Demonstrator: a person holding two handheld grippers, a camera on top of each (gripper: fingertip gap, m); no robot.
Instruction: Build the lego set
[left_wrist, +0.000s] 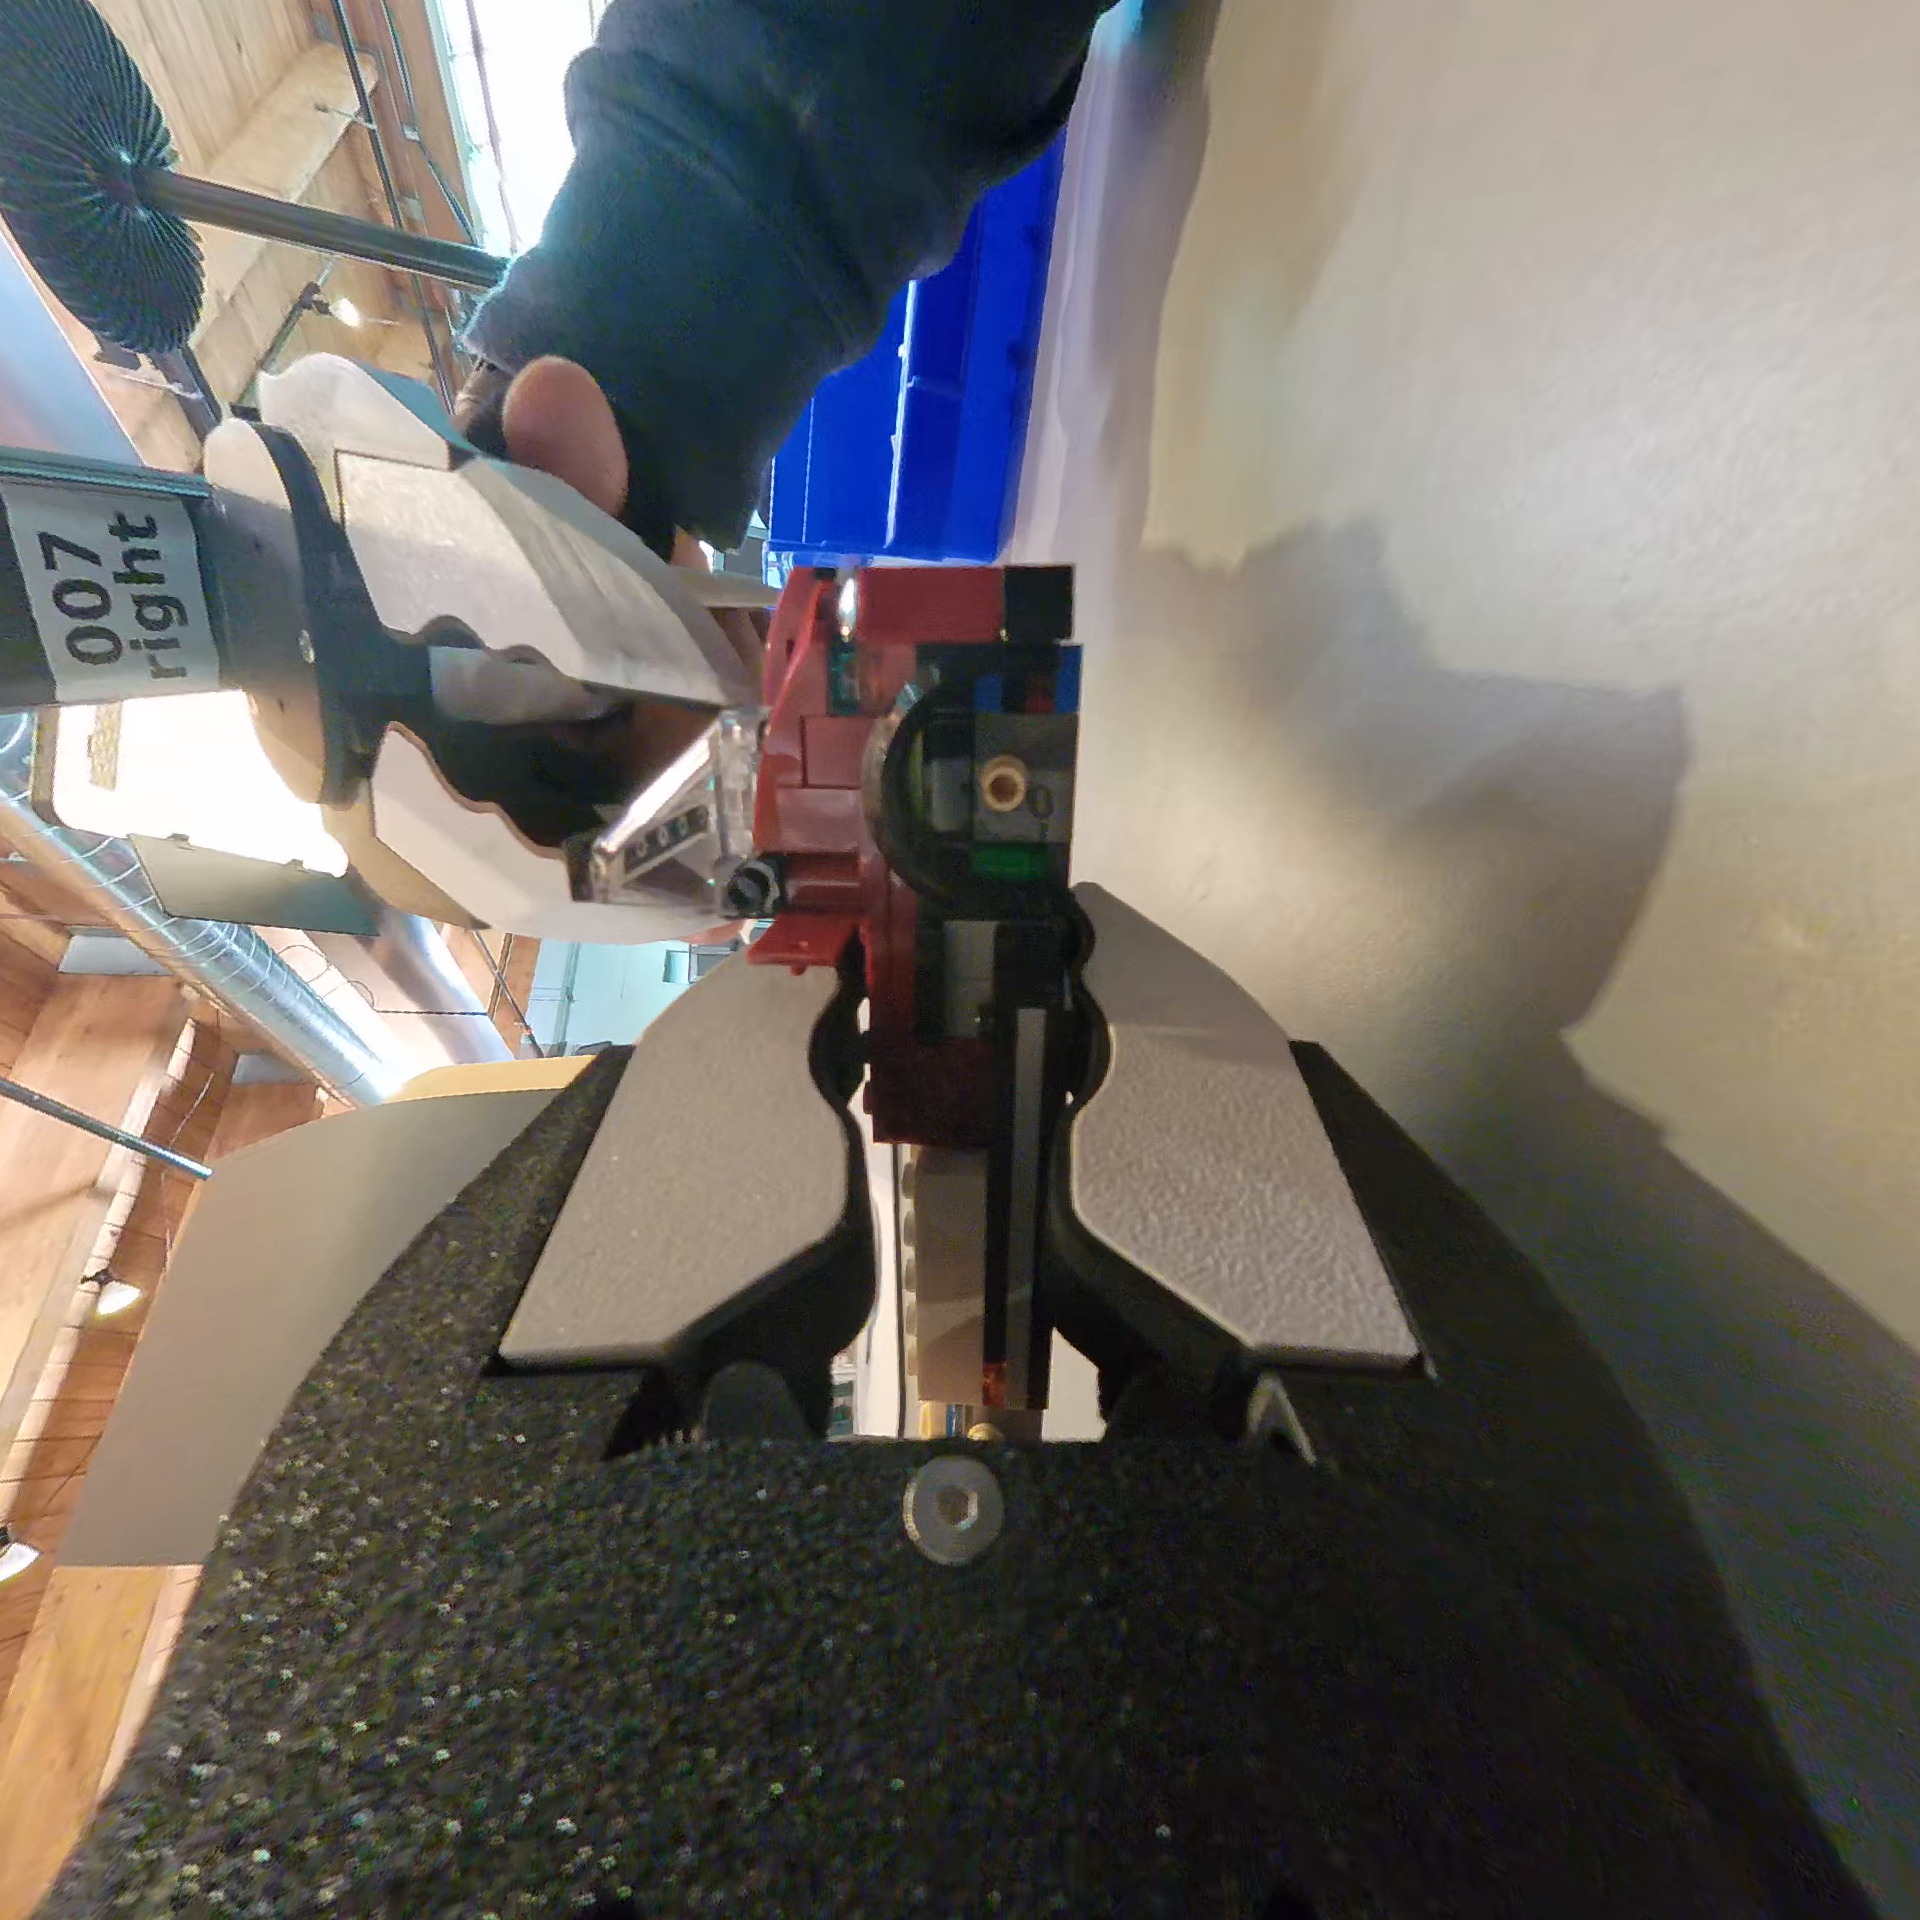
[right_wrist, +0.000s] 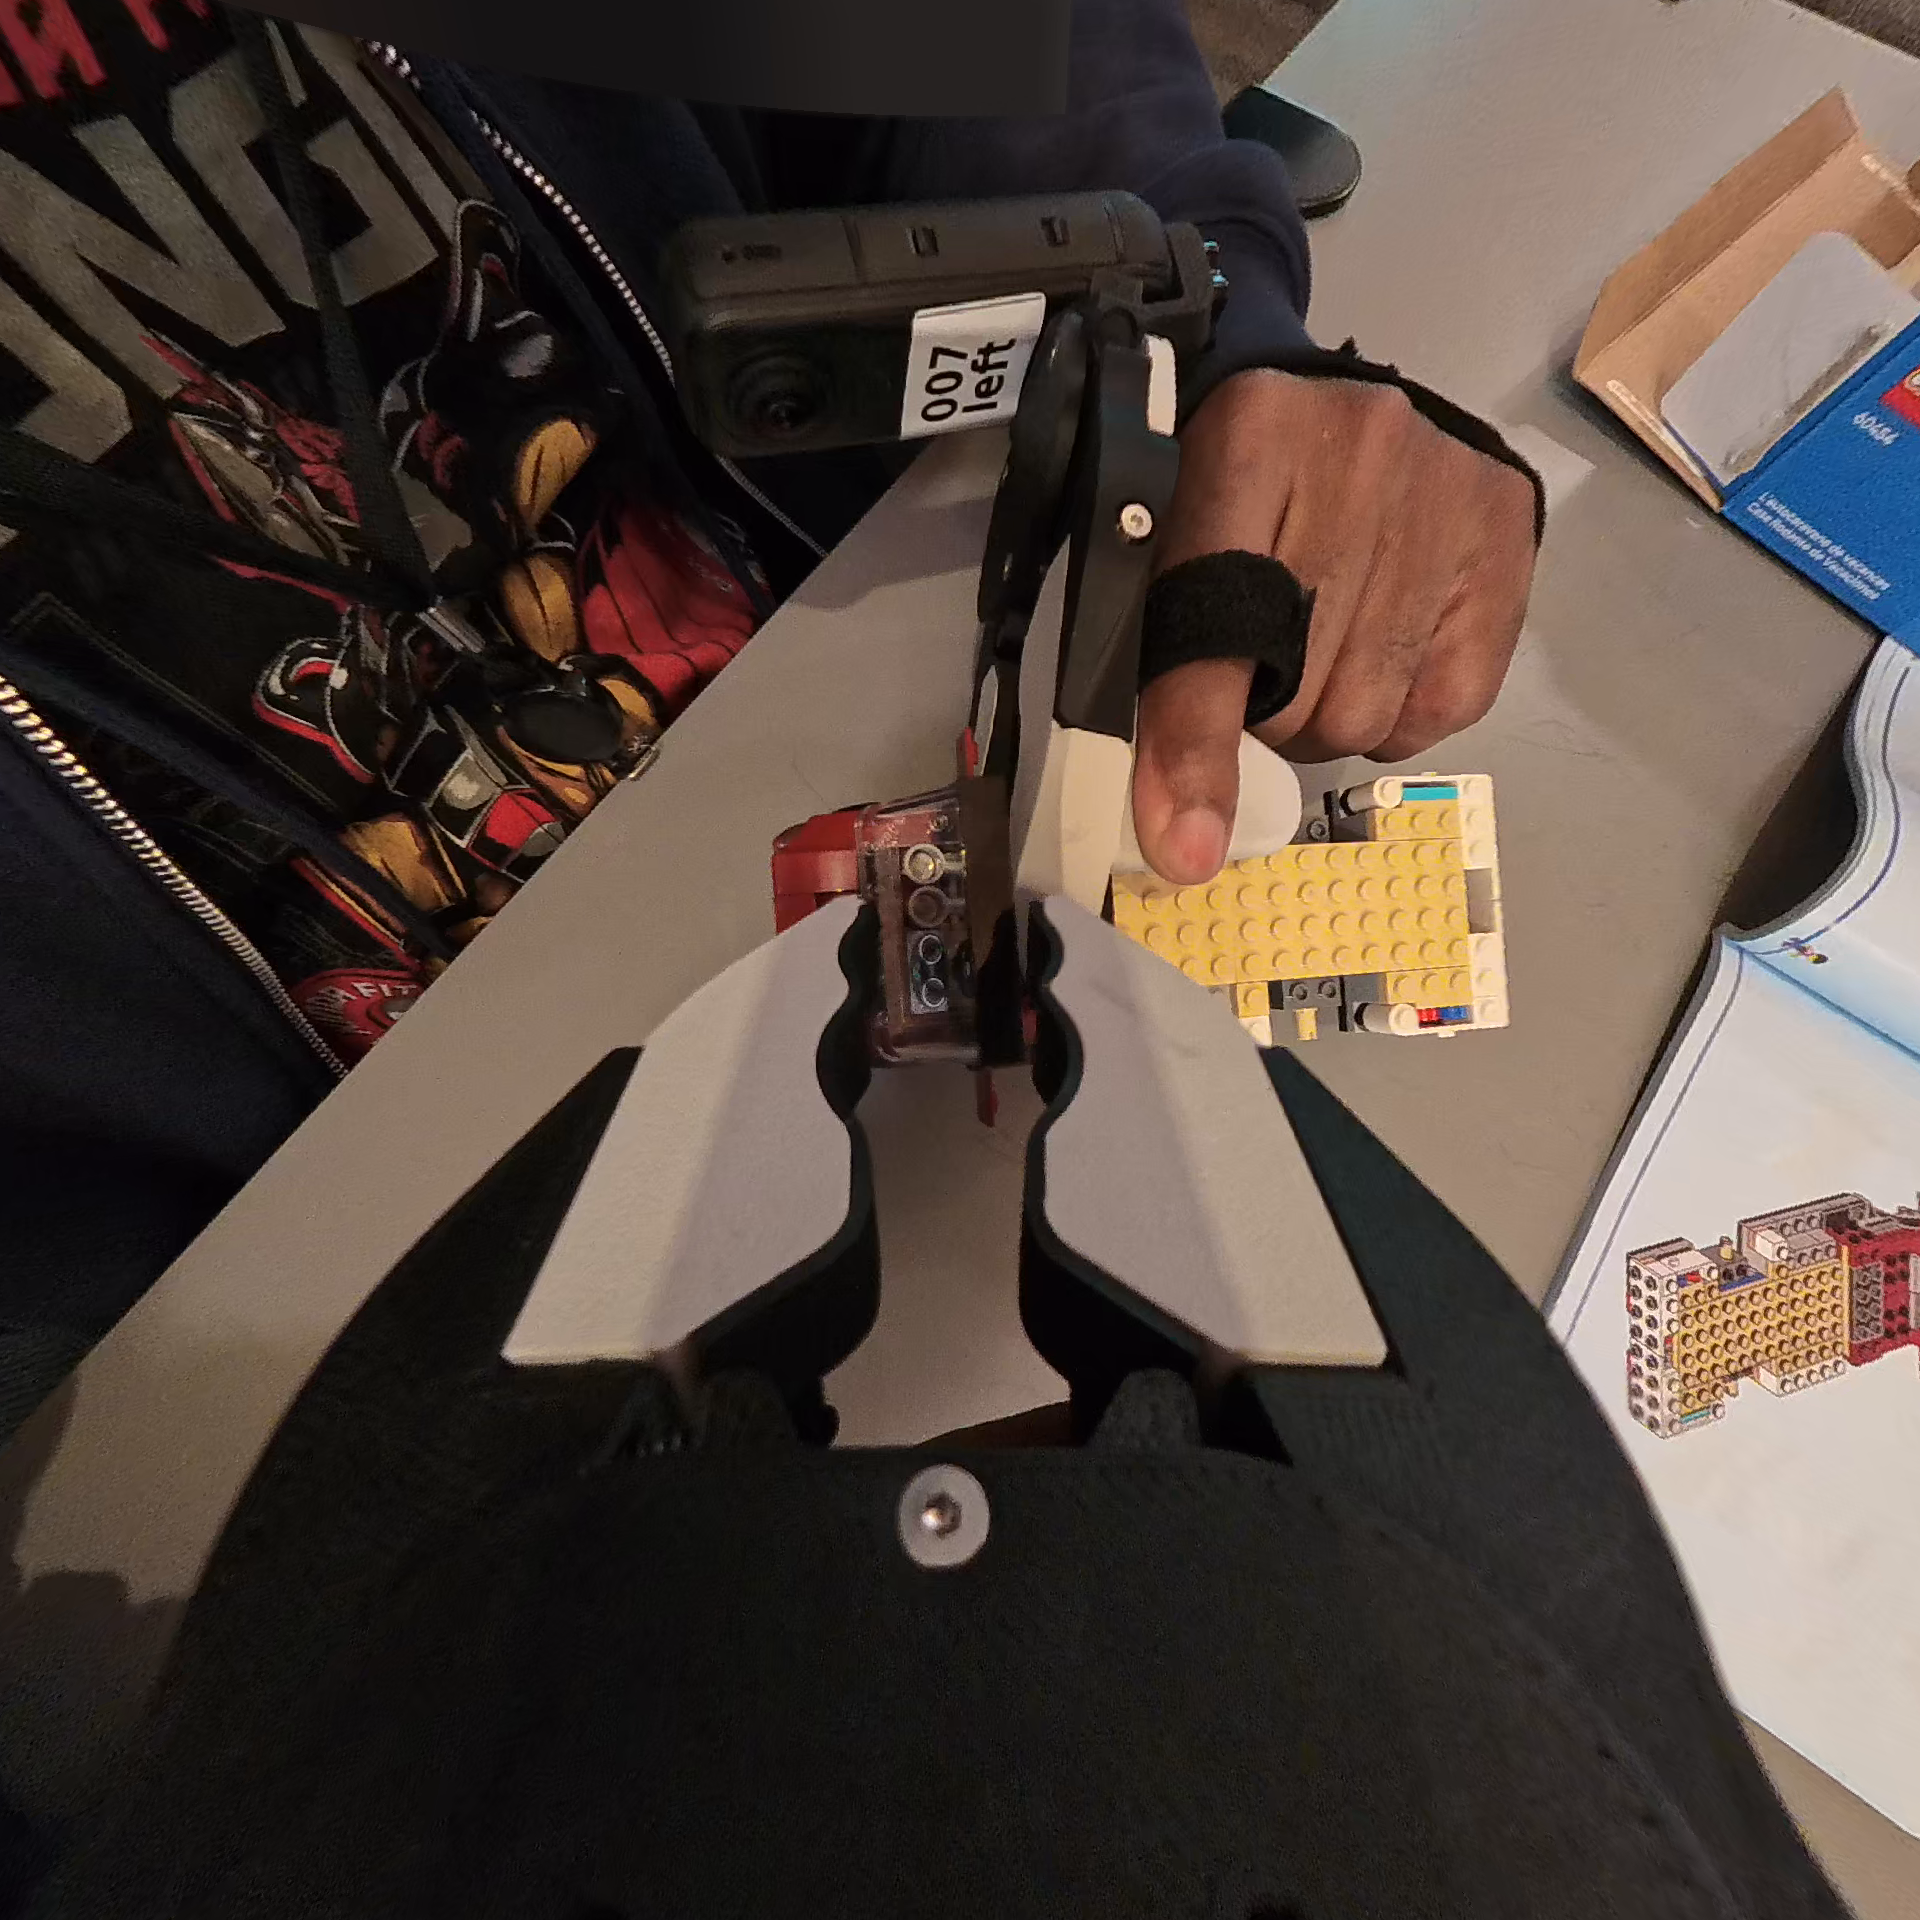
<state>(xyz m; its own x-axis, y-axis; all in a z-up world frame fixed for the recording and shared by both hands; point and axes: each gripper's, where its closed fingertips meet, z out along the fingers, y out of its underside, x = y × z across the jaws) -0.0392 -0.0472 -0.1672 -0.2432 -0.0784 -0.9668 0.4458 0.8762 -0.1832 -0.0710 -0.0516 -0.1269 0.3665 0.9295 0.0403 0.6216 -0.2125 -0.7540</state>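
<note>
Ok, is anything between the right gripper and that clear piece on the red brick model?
Nothing blocks it: the right gripper flanks the clear piece. On one side, a dark strip sits between finger and piece. Whether that is the left gripper or the black edge of the model, I can't tell.

My claws: black grainy bodies w/ gray finger plates (right_wrist: 727, 1143), silver hex screw (right_wrist: 942, 1516) centered below them. Black strap (right_wrist: 1226, 623) round thumb, dark sleeve (left_wrist: 790, 208) above the plates.
</note>
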